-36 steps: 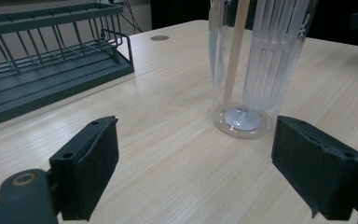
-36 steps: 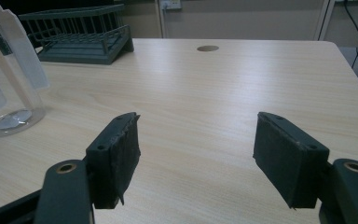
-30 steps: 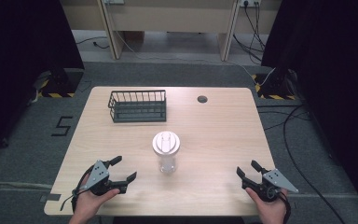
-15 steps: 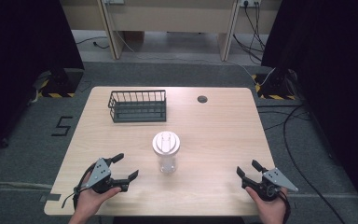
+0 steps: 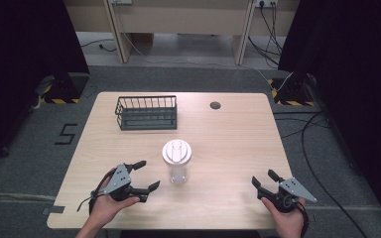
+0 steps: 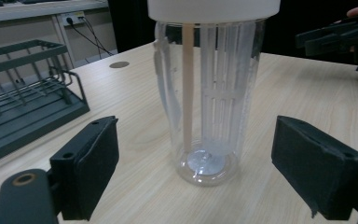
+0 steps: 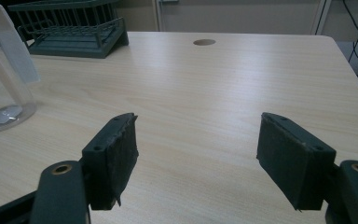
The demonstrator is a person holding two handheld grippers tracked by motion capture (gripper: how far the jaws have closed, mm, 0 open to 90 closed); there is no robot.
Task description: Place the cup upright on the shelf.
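Left tongs [image 5: 146, 174] lie spread wide at the near left of the surface [image 5: 228, 139], jaws open toward the clear tumbler [image 5: 177, 166] that stands upright near the middle, just to their right and not touched. Right tongs [image 5: 262, 180] rest equally spread and empty at the near right corner, well apart from the tumbler. Against the pictures of a second ago, almost nothing has shifted: the left tongs have crept only slightly toward the tumbler, the right ones have held their place, so the grasp looks about to begin rather than under way.

The left gripper view brings the tumbler [image 6: 212, 88] close between its two pads, showing a white lid, a pale straw-like stick and a ribbed insert inside, details the high view cannot resolve. The high view alone gives the layout: the dark wire basket [image 5: 146, 112] at the far left and a small round hole [image 5: 215, 105] beyond.
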